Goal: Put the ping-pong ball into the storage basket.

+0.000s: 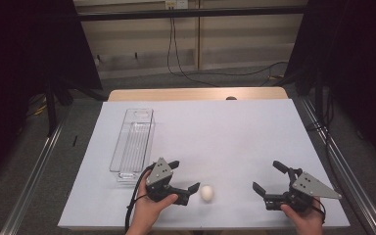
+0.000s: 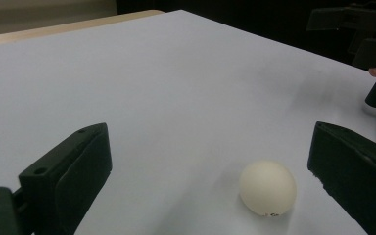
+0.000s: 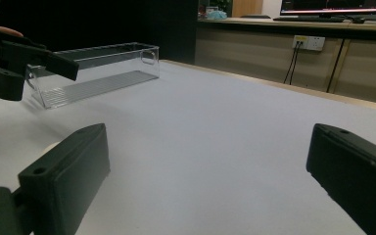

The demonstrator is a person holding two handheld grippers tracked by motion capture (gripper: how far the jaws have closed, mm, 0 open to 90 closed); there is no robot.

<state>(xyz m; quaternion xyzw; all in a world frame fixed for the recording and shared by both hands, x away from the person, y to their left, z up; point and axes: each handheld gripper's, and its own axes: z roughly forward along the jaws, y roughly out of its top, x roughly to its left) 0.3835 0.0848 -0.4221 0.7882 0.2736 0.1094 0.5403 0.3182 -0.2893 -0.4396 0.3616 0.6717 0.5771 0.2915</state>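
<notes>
A small white ball (image 1: 206,192) lies on the white table cover near the front edge. My left gripper (image 1: 186,175) is open just left of it and holds nothing. In the left gripper view the ball (image 2: 267,187) sits on the cover in the gap of the open left gripper (image 2: 210,147), closer to the right-hand jaw and touching neither. My right gripper (image 1: 267,176) is open and empty further right, pointing toward the ball. In the right gripper view, the open right gripper (image 3: 208,147) frames bare cover, and a sliver of the ball (image 3: 51,145) peeks past one jaw.
A long clear plastic bin (image 1: 133,144) stands empty on the left, just behind the left gripper; in the right gripper view the bin (image 3: 98,73) lies far left. The white table cover (image 1: 225,132) has a wooden edge at the back. Metal rails run along both sides.
</notes>
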